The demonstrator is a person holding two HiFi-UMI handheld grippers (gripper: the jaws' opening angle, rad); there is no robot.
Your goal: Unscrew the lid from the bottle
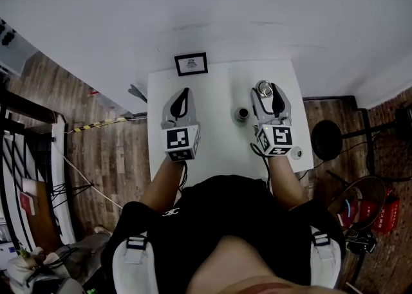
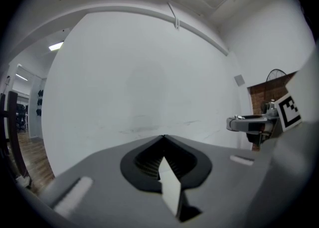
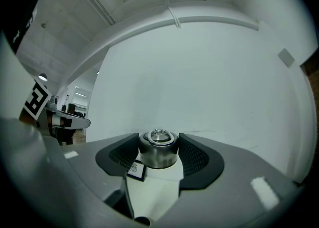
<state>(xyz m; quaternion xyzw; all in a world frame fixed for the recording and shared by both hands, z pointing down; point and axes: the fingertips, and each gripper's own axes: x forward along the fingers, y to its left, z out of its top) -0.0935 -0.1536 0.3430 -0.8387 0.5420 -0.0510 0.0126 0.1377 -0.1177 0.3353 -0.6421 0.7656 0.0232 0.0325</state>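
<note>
Person [image 1: 219, 228]: dark top, nearest the lens, across the table [image 1: 219, 151] from the frame [image 1: 190, 64].
Left gripper [image 2: 163, 139]: just on the person's side of the frame. Jaws were pressed together on nothing and aimed level at the bare wall. Risk: going in closed would knock the bottle askew, so it needed opening first.
Right gripper [image 3: 158, 147]: right of the frame, pads clamped on the bottle's sides.
Bottle [image 3: 158, 158]: short steel one, right of the frame and nearer the person. It looked lifted off the table, not certain. Risk: smooth round steel could spin in the pads along with the lid, so nothing loosens.
Lid [image 3: 159, 136]: looked still screwed on. Risk: once freed it could drop and roll off the table.
Ring [image 3: 160, 143]: stood on the lid. Risk: left pads might catch only this and slip off.
Dark round thing [image 1: 242, 114]: on the table between frame and right gripper, couldn't tell what it was. Risk: in the way if the bottle got set down.
</note>
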